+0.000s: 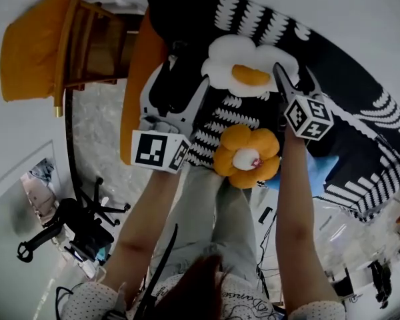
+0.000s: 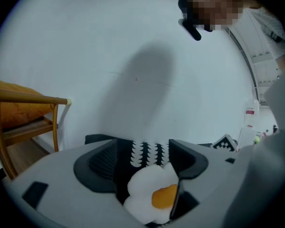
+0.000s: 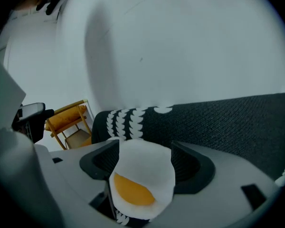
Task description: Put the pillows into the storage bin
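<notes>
Head view showed the right gripper (image 1: 288, 77) pinching the white flower pillow (image 1: 243, 57). The left gripper (image 1: 187, 73) stood spread at its left edge.

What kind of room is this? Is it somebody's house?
Probably a living room in a home: there is a black patterned sofa, a wooden chair with an orange cushion, and a white flower pillow.

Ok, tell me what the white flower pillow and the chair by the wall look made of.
The white flower pillow: soft plush fabric, probably stuffed; matte, with puffy rounded petals and an orange centre. The chair: a wood frame, judging by its warm brown rails and slats; its orange cushion looks like matte cloth, exact fibre unclear.
</notes>
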`<act>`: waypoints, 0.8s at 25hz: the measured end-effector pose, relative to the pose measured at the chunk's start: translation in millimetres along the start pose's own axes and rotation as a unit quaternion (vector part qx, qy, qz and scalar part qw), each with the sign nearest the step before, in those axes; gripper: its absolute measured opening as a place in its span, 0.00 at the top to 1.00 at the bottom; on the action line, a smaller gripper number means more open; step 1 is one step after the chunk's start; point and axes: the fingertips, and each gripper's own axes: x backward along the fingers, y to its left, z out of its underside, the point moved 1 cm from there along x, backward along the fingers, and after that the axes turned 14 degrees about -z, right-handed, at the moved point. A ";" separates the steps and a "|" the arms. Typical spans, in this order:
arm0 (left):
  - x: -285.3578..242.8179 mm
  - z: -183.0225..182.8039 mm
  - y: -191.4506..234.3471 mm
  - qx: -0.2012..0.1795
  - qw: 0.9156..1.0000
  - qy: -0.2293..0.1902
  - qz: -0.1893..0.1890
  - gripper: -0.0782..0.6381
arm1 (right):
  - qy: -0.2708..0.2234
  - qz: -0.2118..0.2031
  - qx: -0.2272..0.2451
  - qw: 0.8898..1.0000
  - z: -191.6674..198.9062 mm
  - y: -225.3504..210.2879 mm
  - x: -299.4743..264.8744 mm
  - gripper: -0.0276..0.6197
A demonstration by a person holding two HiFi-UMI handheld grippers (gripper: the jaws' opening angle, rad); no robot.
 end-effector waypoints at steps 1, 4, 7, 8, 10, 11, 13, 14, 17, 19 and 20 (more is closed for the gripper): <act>-0.1 3.7 1.3 0.000 1.000 0.002 -0.001 0.44 | 0.006 0.001 -0.004 1.000 5.8 -3.7 -6.3 0.45; -0.8 11.9 3.4 0.001 1.000 0.008 -0.002 0.44 | 0.021 0.010 -0.001 1.000 18.3 -13.6 -18.7 0.45; 0.4 16.5 3.8 0.000 1.000 0.012 -0.001 0.44 | 0.024 0.017 0.018 0.999 22.3 -15.4 -20.2 0.51; 0.7 17.1 4.2 -0.001 1.000 0.013 0.000 0.44 | 0.023 0.018 0.021 0.999 21.8 -14.0 -18.8 0.57; 1.3 16.6 5.5 -0.004 1.000 0.013 -0.002 0.44 | 0.017 0.018 0.026 0.999 19.2 -8.5 -14.5 0.69; 1.8 15.3 6.2 -0.006 1.000 0.012 -0.004 0.44 | 0.015 0.015 0.030 0.999 17.8 -3.9 -12.1 0.74; 3.2 10.3 6.7 -0.009 1.000 0.008 -0.005 0.44 | 0.009 0.005 0.037 0.999 15.2 8.0 -6.9 0.80; 4.2 6.9 6.3 -0.010 1.000 0.006 -0.004 0.44 | 0.007 0.000 0.038 0.999 13.9 14.5 -3.5 0.82; 9.2 -5.0 4.3 -0.011 1.000 0.001 0.001 0.44 | -0.005 -0.010 0.039 0.999 7.3 35.5 12.2 0.87; 13.7 -15.8 2.8 -0.013 1.000 -0.006 0.003 0.44 | -0.017 -0.016 0.044 0.999 -2.7 50.9 26.0 0.88; 16.6 -22.3 1.9 -0.014 1.000 -0.010 0.003 0.44 | -0.025 -0.020 0.047 0.998 -10.1 58.8 34.2 0.88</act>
